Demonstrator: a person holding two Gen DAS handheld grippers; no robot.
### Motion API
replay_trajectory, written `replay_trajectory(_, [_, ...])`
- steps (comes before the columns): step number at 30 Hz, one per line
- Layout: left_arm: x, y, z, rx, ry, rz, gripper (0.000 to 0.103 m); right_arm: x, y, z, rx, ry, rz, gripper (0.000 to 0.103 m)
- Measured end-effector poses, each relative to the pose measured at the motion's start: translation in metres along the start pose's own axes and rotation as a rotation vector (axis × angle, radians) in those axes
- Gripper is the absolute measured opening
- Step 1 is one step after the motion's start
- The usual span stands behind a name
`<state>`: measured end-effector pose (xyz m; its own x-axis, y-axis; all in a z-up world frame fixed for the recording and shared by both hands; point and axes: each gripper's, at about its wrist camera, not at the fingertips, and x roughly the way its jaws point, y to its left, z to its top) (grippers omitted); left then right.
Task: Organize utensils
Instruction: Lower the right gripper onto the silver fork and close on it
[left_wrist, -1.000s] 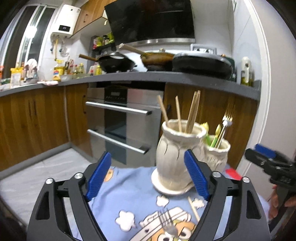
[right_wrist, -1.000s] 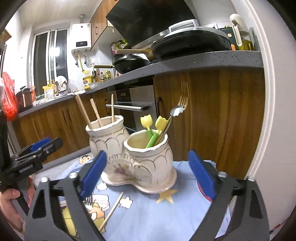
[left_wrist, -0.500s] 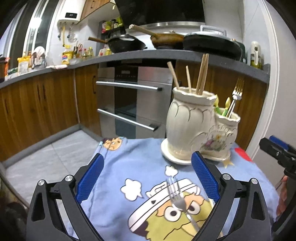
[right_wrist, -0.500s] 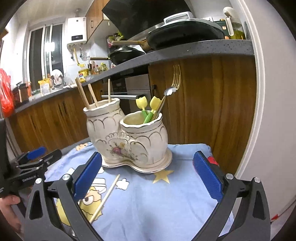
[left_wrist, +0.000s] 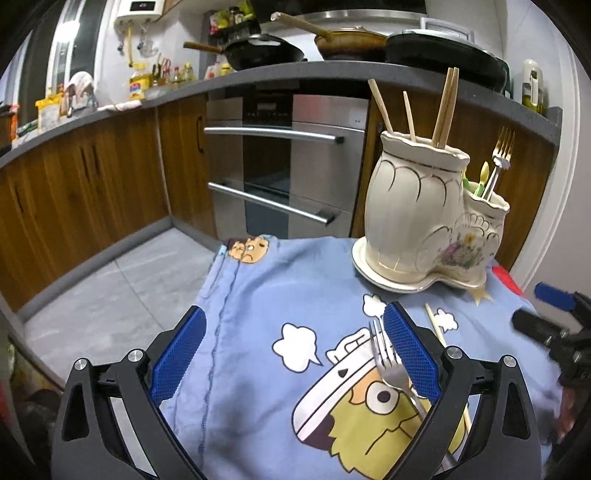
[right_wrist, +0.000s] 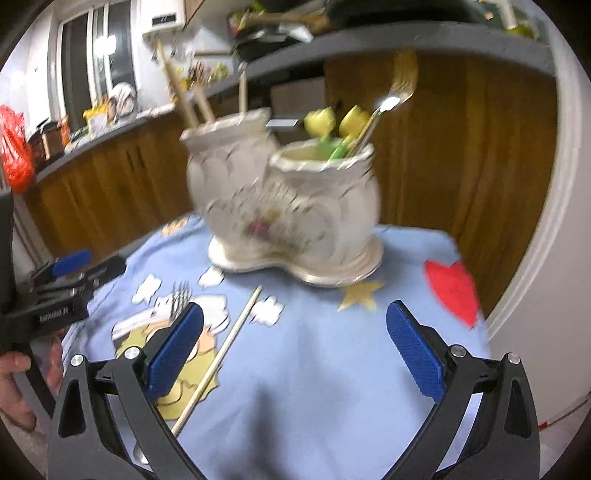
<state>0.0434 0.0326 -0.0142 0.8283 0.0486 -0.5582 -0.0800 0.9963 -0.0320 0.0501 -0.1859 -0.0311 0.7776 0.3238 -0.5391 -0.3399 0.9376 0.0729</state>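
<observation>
A cream ceramic double holder (left_wrist: 424, 218) stands at the far right of the blue cartoon cloth (left_wrist: 258, 306); its tall pot holds several chopsticks (left_wrist: 445, 107), its low pot a gold fork (left_wrist: 498, 158) and yellow-green spoons. It also shows in the right wrist view (right_wrist: 288, 206). A silver fork (left_wrist: 388, 358) lies on the cloth beside my left gripper's right finger. A loose chopstick (right_wrist: 221, 354) lies near my right gripper's left finger. My left gripper (left_wrist: 295, 354) is open and empty. My right gripper (right_wrist: 291, 350) is open and empty.
The cloth-covered table ends at its left edge (left_wrist: 218, 266) above a grey tile floor. An oven (left_wrist: 280, 162) and wood cabinets stand behind. A white wall (right_wrist: 546, 258) rises close on the right. The other gripper shows at the right edge of the left wrist view (left_wrist: 554, 325).
Both grippers have pulled back and tilted down from the holder. The fork and loose chopstick on the cloth are now close to the fingers. Both stay open.
</observation>
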Motion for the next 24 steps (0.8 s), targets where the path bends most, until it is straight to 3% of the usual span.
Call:
replay_trajectory(5, [0.002,0.011,0.002,-0.055,0.009,-0.029,0.096,0.013,0.026,-0.008,-0.068,0.064,0.035,0.097])
replay_trajectory(8, [0.003,0.021,0.003,-0.106,0.017,-0.046,0.096,0.016,0.045,-0.011,-0.108,0.109,0.097,0.084])
replay_trajectory(10, [0.004,0.024,0.003,-0.126,0.02,-0.045,0.096,0.017,0.06,-0.015,-0.143,0.139,0.126,0.07])
replay_trajectory(14, [0.005,0.026,0.003,-0.14,0.021,-0.056,0.096,0.02,0.082,-0.02,-0.184,0.194,0.175,0.054])
replay_trajectory(18, [0.005,0.025,0.003,-0.142,0.025,-0.056,0.096,0.025,0.097,-0.025,-0.223,0.215,0.15,0.036])
replay_trajectory(24, [0.005,0.03,0.002,-0.163,0.021,-0.056,0.096,0.036,0.11,-0.028,-0.246,0.248,0.142,0.025])
